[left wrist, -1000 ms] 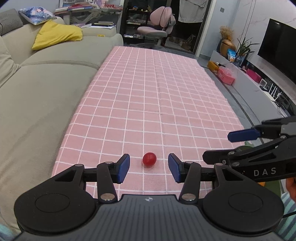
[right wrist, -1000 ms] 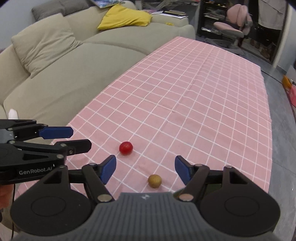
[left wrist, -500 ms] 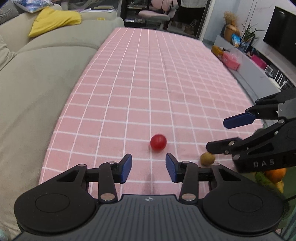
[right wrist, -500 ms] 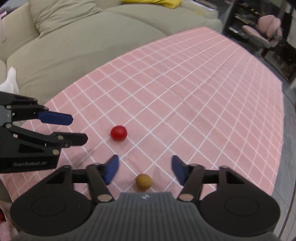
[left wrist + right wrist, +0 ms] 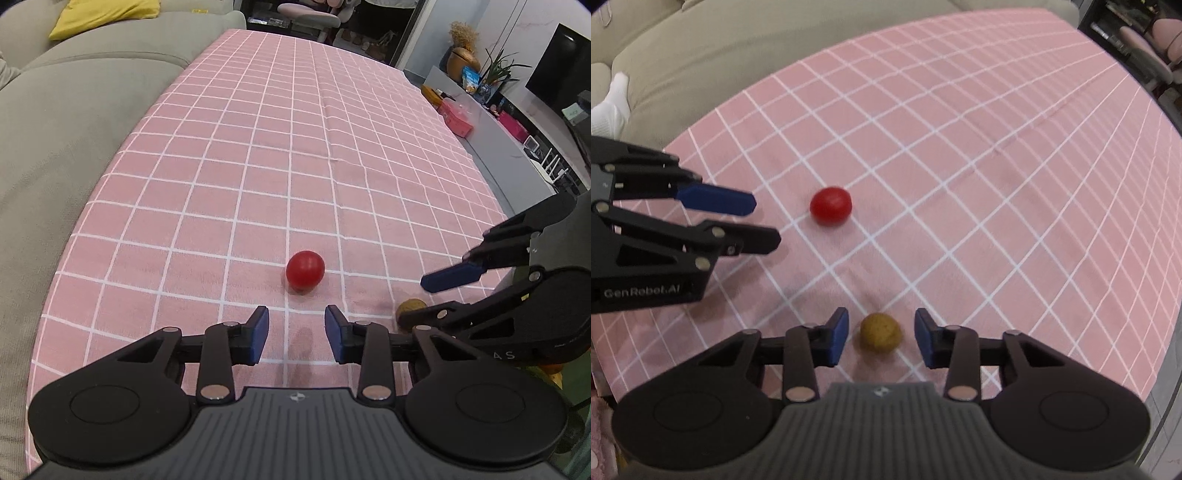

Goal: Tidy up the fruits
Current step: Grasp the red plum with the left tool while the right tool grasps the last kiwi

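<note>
The right tool [image 5: 879, 338] points steeply down at the surface [image 5: 997, 192], and a small brown fruit [image 5: 880, 331] lies between its blue pads [image 5: 837, 334]. Its jaws have just been closing, yet a narrow gap shows on each side of the fruit — the pads are not pressing on it. This fruit sits low in the centre of the right wrist view; in the left wrist view it peeks out at the lower right, half hidden behind the right tool's dark finger.

The left tool [image 5: 296, 334] has its jaws partly spread with nothing between them; they too have just been closing. A red fruit [image 5: 305, 272] rests on the pink checked cloth just beyond its fingertips, a little above the middle of the left wrist view. In the right wrist view the same red fruit lies left of centre, with the left tool reaching in from the left edge, its tips near the fruit but apart from it.

A beige sofa [image 5: 66, 122] runs along the left side of the surface. At the lower right edge of the left wrist view, a sliver of something orange — too hidden to name.
</note>
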Motion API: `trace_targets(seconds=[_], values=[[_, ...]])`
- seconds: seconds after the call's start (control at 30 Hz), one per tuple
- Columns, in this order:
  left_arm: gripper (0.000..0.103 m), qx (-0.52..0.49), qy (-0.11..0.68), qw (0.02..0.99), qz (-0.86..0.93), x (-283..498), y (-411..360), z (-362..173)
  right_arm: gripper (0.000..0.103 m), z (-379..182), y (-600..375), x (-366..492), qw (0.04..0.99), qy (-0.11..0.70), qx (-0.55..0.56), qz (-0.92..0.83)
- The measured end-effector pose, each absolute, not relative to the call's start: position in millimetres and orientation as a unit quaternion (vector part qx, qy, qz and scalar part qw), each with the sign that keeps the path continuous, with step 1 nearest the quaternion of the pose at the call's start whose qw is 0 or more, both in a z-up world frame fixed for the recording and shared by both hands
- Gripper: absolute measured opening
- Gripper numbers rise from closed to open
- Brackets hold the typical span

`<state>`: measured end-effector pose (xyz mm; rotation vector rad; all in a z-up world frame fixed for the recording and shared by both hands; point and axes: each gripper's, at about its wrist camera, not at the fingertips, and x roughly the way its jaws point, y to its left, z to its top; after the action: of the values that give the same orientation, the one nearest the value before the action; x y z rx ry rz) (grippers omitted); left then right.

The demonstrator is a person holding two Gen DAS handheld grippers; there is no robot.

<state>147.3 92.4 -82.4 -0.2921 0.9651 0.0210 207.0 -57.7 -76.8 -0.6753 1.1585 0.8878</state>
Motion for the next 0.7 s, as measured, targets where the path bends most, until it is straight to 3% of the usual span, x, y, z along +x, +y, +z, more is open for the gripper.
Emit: trace_targets(seconds=[0.3, 0.37, 0.7], values=[[0.041, -0.143, 0.46, 0.876, 0.006, 156.6, 89.2, -87.0, 0.03, -93.9, -55.5, 213.1, 0.671, 0.544, -0.309, 0.398], [0.041, -0.145, 0.457, 0.878, 0.008, 158.5, 88.8, -87.3, 0.022, -95.9, -55.8, 213.2, 0.67, 0.545, -0.307, 0.4], [0.041, -0.095, 0.445, 0.89, 0.032, 179.2, 72.3, -86.1, 0.022, -87.3, -70.5, 219.8, 0.688, 0.535, -0.274, 0.406]])
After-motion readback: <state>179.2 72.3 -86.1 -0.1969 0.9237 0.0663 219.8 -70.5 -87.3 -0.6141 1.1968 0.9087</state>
